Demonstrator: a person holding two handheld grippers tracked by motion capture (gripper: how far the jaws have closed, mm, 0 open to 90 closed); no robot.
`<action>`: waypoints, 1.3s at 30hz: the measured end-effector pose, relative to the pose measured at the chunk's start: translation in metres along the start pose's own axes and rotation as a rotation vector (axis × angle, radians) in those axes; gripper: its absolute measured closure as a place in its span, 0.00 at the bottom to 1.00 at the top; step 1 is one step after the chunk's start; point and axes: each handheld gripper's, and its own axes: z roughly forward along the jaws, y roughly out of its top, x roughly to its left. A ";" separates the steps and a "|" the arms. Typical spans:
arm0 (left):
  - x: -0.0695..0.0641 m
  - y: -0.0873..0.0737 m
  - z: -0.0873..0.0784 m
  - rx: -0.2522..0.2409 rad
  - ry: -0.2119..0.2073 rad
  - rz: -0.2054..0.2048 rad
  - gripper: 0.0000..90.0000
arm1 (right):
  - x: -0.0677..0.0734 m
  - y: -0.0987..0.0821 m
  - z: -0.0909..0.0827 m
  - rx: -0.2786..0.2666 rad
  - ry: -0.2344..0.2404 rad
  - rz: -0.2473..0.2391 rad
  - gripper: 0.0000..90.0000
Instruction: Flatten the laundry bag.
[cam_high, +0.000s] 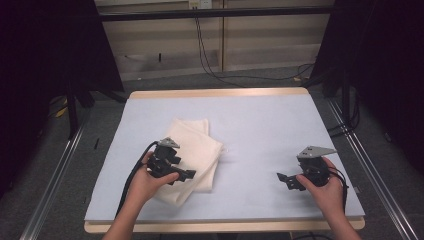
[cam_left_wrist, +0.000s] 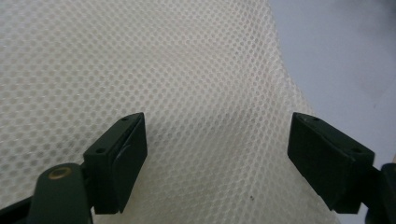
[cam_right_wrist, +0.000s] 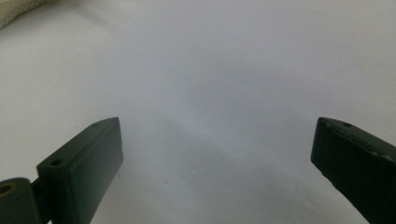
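Observation:
A folded cream mesh cloth (cam_high: 192, 147) lies left of centre on the pale blue table cover (cam_high: 260, 125). My left gripper (cam_high: 189, 175) hovers over the cloth's near right part, jaws wide apart. In the left gripper view the mesh cloth (cam_left_wrist: 187, 84) spreads under both black fingers (cam_left_wrist: 119, 163), with nothing pinched between them. My right gripper (cam_high: 284, 180) is held low over bare cover at the near right, pointing left toward the cloth. Its jaws stand wide apart in the right gripper view, with only blue cover (cam_right_wrist: 210, 93) between them and a cloth corner (cam_right_wrist: 18, 11) at the top left.
The wooden table edge (cam_high: 220, 226) runs along the front. Cables (cam_high: 210, 60) hang down behind the table, and dark stands (cam_high: 345, 85) flank it on both sides.

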 end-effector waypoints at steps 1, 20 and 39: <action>-0.001 0.001 0.002 -0.007 -0.003 -0.004 0.19 | 0.001 0.000 0.000 -0.003 -0.005 -0.003 0.02; -0.020 -0.001 0.032 0.148 0.096 0.117 0.28 | 0.011 0.003 0.004 -0.027 0.021 -0.019 0.02; -0.006 -0.005 0.016 0.133 0.035 -0.033 0.83 | 0.062 0.018 0.027 -0.062 0.171 -0.099 0.16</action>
